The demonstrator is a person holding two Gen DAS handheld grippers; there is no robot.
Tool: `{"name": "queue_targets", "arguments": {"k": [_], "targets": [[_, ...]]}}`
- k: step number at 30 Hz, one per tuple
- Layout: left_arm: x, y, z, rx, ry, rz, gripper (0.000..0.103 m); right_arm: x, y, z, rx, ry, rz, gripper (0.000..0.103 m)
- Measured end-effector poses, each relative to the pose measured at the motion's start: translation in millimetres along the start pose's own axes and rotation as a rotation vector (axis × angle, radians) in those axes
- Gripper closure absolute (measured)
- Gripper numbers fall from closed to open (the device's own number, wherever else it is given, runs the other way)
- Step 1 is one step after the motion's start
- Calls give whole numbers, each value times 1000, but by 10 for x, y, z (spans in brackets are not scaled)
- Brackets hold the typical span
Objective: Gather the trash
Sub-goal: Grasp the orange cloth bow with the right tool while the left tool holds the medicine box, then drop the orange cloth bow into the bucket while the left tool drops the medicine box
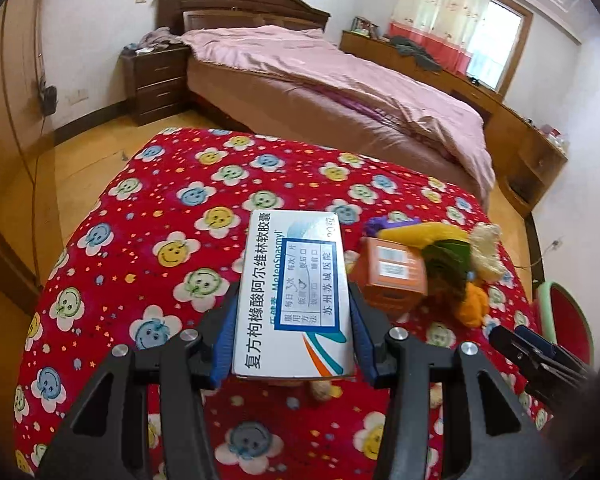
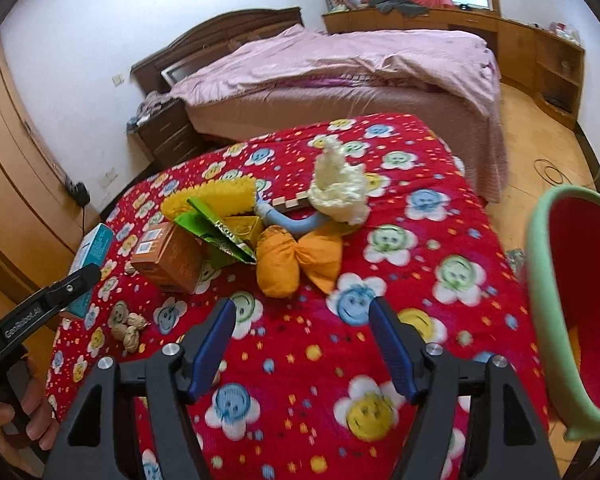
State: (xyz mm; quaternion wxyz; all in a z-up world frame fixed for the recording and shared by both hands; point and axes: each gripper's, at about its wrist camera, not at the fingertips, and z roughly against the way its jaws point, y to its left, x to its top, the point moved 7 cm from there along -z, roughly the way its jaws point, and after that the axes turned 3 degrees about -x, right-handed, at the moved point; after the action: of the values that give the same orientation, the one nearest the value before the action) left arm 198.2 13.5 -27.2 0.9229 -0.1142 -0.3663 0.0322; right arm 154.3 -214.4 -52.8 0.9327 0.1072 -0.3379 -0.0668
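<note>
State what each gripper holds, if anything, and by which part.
The left gripper clamps the white medicine box by its two long sides. The right gripper is open, holding nothing.

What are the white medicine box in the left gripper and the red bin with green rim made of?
White medicine box: printed paperboard, slightly glossy; sharp folded edges, flat printed faces. It sits clamped in the left gripper. Red bin with green rim: looks like fabric or felt, matte; the rim is thick and fuzzy-edged. Plastic cannot be ruled out.

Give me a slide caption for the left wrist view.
Left gripper clamps a white medicine box above the red smiley-flower cloth.
</note>
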Motion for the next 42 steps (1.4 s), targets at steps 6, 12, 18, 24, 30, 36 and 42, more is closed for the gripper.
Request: {"name": "queue_targets", "arguments": {"k": [6, 12, 18, 24, 30, 36, 42], "targets": [[7, 84, -113, -2, 13, 19, 53, 105, 42, -384, -25, 55, 28, 29], [17, 107, -183, -6, 25, 25, 53, 213, 37, -553, -28, 56, 35, 39], [-7, 56, -198, -14, 36, 15, 53, 207, 70, -566, -11, 52, 53, 62], [-13, -21, -134, -23, 33, -2, 53, 149, 92, -472, 10, 47, 52, 71], [-13, -117, -16, -32, 24, -25, 53, 76, 85, -215, 36, 17, 26, 72], [-37, -273, 136, -47, 13, -61, 53, -23, 39, 151, 46, -29, -8, 72], [-87, -493, 306, -84, -3, -105, 53, -112, -59, 486, 43, -73, -39, 72]]}}
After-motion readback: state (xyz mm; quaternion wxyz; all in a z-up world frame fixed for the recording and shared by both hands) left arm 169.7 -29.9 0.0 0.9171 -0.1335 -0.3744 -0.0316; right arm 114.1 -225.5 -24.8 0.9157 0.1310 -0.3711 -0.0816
